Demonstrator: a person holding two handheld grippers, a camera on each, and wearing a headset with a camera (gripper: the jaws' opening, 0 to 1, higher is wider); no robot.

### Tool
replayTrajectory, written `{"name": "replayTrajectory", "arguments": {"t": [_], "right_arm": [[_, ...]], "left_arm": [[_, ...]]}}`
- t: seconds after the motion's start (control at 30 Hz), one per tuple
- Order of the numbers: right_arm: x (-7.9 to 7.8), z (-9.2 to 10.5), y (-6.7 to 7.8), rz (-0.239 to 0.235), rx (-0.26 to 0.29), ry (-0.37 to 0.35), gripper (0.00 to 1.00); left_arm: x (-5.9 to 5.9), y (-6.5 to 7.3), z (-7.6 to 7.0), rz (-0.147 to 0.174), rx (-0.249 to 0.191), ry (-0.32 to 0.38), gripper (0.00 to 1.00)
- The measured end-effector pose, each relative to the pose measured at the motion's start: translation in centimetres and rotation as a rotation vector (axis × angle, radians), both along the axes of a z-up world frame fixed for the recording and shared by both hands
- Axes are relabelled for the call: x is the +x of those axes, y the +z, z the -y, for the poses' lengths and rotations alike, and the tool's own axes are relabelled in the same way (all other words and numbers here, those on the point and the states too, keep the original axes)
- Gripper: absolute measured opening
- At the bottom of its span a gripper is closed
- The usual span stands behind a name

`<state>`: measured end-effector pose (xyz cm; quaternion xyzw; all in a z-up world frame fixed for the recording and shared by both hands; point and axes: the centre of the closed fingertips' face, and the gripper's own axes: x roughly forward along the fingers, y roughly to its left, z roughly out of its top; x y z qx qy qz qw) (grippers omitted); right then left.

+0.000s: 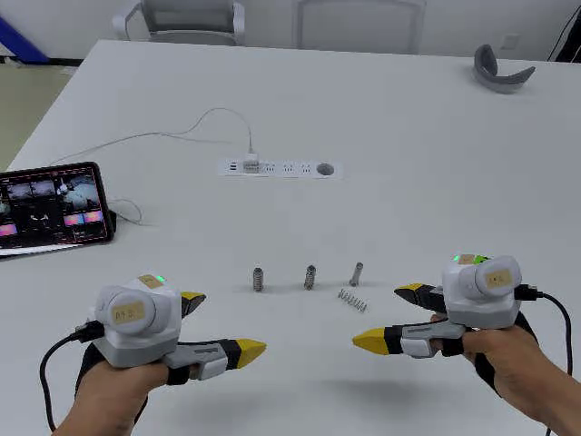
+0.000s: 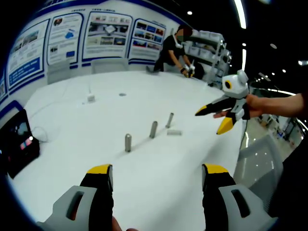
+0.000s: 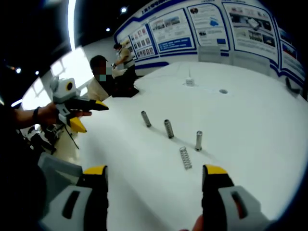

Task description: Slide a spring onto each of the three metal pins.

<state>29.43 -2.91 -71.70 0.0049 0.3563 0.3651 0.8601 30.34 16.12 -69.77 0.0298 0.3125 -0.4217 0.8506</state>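
Status: two of three pins appear fitted. The left pin (image 1: 258, 279) and middle pin (image 1: 310, 277) both show coil ridging down the shaft, which I read as springs already on; at this size I cannot confirm they are fully seated. The right pin (image 1: 356, 273) stands upright, smooth and bare. One spring (image 1: 352, 300) lies flat on the table (image 1: 408, 136), just beside the right pin on its near side and, as far as I can tell, not touching it. My left gripper (image 1: 222, 325) hovers over the near part of the table, jaws wide apart, nothing between them. My right gripper (image 1: 390, 316) is also wide open and empty, its tips turned toward the spring, near it but apart. Outstanding, in my judgement: lift the loose spring, most readily with the right gripper, stand it over the right pin and slide it down. Risk noted: the spring is small and round and may roll under a pinch.
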Motion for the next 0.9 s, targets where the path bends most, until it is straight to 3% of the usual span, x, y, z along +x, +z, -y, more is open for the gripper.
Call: {"name": "replayTrajectory", "arguments": {"t": [0.5,0.9], "right_arm": [[-1.1,0.0,-0.3,-0.010,0.002,0.008,0.82],[-2.2,0.8,-0.3,-0.014,-0.012,-0.016,0.81]], "left_arm": [[-0.2,0.0,1.2,0.009,0.028,-0.051,0.77],[-0.1,0.1,3.9,0.040,0.083,-0.192,0.76]]}}
